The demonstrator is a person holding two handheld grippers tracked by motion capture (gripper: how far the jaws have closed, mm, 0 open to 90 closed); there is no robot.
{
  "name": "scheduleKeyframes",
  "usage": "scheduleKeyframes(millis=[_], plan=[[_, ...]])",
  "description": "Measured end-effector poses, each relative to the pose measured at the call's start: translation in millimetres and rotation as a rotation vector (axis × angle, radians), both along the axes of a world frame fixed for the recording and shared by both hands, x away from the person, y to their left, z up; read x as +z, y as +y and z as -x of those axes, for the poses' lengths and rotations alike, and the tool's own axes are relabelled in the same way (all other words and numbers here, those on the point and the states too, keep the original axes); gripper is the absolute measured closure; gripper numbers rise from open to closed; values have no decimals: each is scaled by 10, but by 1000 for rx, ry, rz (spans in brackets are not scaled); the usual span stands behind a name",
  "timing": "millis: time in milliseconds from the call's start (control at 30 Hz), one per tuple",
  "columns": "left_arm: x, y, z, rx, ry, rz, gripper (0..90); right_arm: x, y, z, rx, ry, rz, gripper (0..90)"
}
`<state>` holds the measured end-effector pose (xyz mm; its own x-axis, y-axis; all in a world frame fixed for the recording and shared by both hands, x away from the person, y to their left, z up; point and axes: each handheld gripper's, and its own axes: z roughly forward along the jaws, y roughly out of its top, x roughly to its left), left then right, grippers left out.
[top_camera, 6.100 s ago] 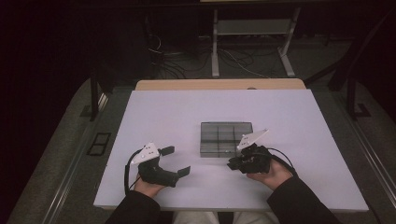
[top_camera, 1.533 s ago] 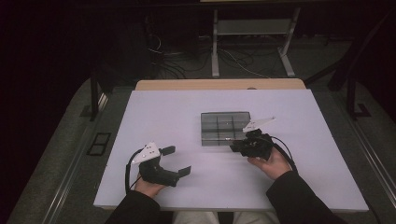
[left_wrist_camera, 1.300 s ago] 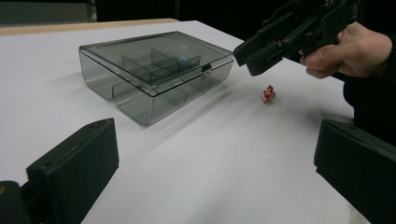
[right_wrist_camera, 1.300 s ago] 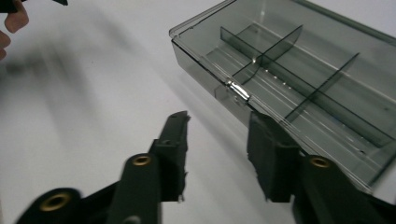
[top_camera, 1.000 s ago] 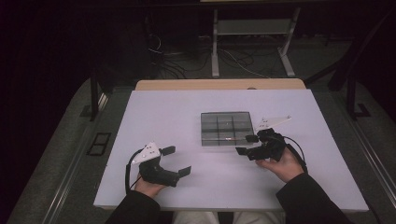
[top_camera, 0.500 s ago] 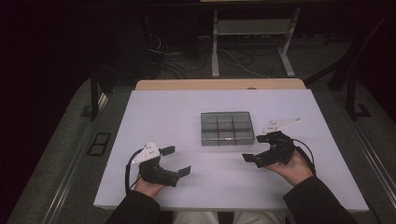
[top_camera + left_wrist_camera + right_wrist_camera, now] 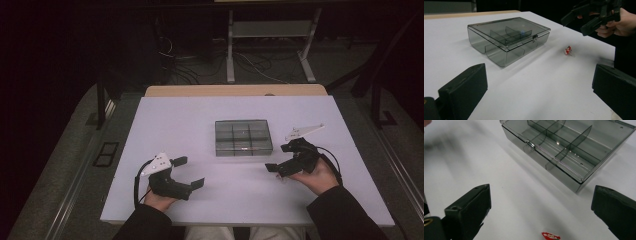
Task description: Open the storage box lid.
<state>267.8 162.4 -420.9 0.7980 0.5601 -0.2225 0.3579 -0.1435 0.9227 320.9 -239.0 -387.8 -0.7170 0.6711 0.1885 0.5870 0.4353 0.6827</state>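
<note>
High view: both tongs rest open on the desk (image 7: 200, 115), left tongs (image 7: 192, 172) and right tongs (image 7: 282, 159) flanking the closed box (image 7: 243, 137).

Left gripper view: a small red piece (image 7: 567, 50) lies beyond the box.

Right gripper view: the piece sits between the wide, just-opened jaws, apparently released; next, probably opening the lid.

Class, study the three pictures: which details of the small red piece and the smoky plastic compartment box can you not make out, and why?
- Small red-and-white piece: too tiny in the left gripper view to identify; the bottom edge cuts it in the right gripper view.
- Smoky transparent plastic compartment box: contents unclear through its tinted lid; its far end is cropped in the right gripper view.
</note>
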Motion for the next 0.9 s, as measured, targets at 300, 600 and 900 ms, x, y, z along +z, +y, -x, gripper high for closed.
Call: scheduleKeyframes(millis=[300, 600, 900], plan=[[1, 0, -1, -2, 0, 2, 0, -126, -26, -157, 3, 18, 9, 20], [-1, -4, -1, -5, 0, 0, 0, -203, -97, -266, -26, 18, 13, 234], [-5, -14, -11, -7, -1, -5, 0, -244, -143, -338, -45, 3, 8, 535]])
